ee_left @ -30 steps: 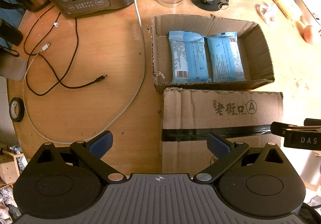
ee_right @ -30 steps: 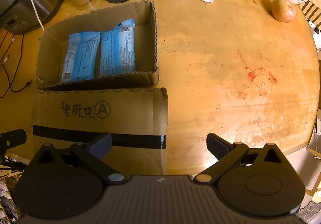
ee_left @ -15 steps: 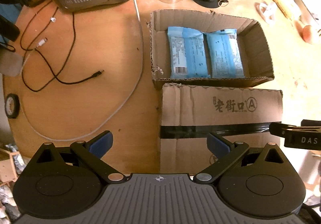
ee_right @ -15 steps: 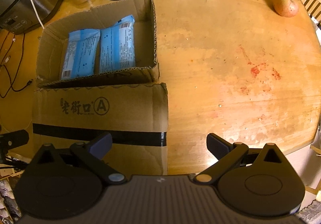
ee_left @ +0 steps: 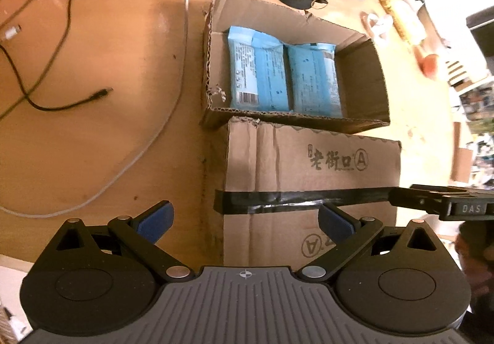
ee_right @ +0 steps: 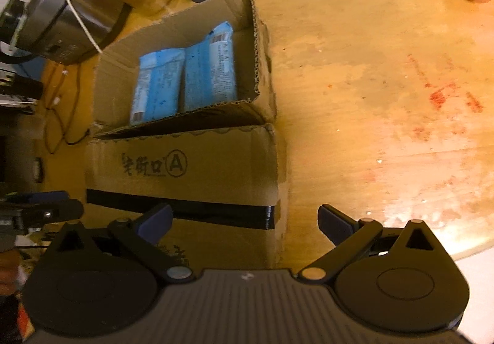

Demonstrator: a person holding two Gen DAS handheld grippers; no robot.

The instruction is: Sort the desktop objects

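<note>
Two blue packets [ee_left: 284, 78] side by side inside open cardboard box [ee_left: 364, 72].

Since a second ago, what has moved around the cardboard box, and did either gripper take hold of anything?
Both grippers advanced toward the cardboard box, so it looks nearer in both views. The left gripper and right gripper are open as before; nothing was grasped or released. The two blue packets lie side by side in the box as before, and the black cable is unmoved on the table.
</note>
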